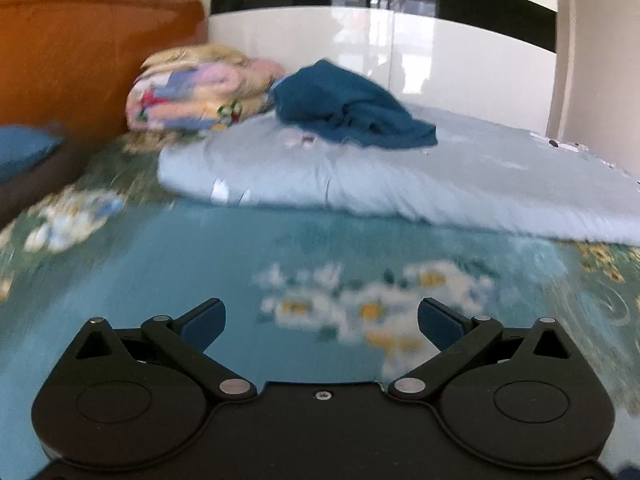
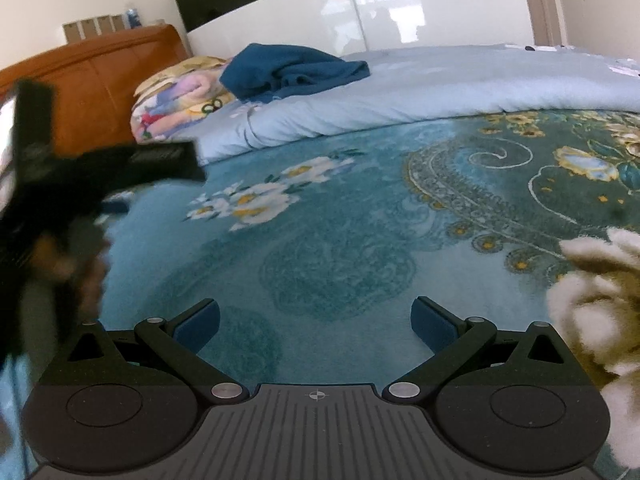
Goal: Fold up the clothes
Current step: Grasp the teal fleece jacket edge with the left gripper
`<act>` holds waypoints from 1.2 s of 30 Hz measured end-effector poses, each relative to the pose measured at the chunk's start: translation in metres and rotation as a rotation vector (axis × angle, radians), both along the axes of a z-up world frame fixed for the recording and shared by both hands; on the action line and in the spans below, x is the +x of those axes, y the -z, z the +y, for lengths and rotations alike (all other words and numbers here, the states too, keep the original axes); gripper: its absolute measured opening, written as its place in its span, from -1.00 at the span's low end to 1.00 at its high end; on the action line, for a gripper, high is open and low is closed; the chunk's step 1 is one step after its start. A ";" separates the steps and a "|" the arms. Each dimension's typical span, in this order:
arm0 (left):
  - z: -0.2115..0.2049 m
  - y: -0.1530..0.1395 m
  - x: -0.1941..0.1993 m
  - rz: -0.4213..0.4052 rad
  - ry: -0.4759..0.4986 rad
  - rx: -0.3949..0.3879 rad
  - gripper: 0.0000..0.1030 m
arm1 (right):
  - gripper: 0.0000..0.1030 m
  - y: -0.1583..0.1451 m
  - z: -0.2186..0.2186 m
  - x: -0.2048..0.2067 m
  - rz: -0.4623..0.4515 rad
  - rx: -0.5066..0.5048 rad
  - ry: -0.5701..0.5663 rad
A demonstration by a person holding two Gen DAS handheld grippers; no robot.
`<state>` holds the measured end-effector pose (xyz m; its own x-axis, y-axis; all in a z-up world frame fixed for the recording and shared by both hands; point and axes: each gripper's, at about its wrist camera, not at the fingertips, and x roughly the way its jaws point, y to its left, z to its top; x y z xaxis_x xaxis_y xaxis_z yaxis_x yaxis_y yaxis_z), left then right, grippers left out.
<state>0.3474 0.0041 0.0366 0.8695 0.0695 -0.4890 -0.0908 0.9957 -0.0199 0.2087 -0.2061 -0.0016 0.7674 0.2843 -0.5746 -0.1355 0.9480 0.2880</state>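
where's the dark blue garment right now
The dark blue garment lies crumpled on the light blue duvet, upper left in both views, beside the folded floral blanket near the headboard.

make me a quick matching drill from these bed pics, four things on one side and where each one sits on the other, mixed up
Things
1. teal garment
2. folded quilt
3. fluffy item
4. left hand-held gripper

Places
A. by the orange headboard
B. on the pale blue duvet
C. right edge of the right wrist view
D. open, over the floral bedspread

Pairs: 1-B, 2-A, 3-C, 4-D
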 end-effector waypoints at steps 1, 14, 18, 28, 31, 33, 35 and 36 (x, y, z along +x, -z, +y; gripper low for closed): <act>-0.001 -0.002 0.012 -0.013 0.001 0.004 0.97 | 0.99 -0.001 -0.001 0.000 -0.005 0.001 -0.010; -0.001 -0.022 0.133 -0.026 -0.169 0.035 0.96 | 0.99 -0.005 -0.037 0.015 -0.027 0.042 0.043; -0.001 -0.029 0.164 0.001 -0.176 0.066 0.96 | 0.99 -0.006 -0.063 0.022 -0.046 0.064 0.138; -0.019 -0.029 0.248 0.063 -0.163 0.160 0.97 | 0.99 0.000 -0.127 0.031 -0.054 0.087 0.380; -0.030 -0.019 0.274 0.091 -0.168 0.180 0.96 | 0.99 -0.001 -0.134 0.033 -0.061 0.089 0.408; -0.035 -0.012 0.292 0.101 -0.169 0.188 0.96 | 0.99 -0.003 -0.134 0.033 -0.079 0.071 0.417; -0.041 -0.005 0.309 0.107 -0.161 0.222 0.96 | 0.99 -0.003 -0.136 0.036 -0.076 0.072 0.425; -0.043 -0.002 0.317 0.106 -0.154 0.243 0.95 | 0.99 -0.003 -0.137 0.037 -0.074 0.079 0.426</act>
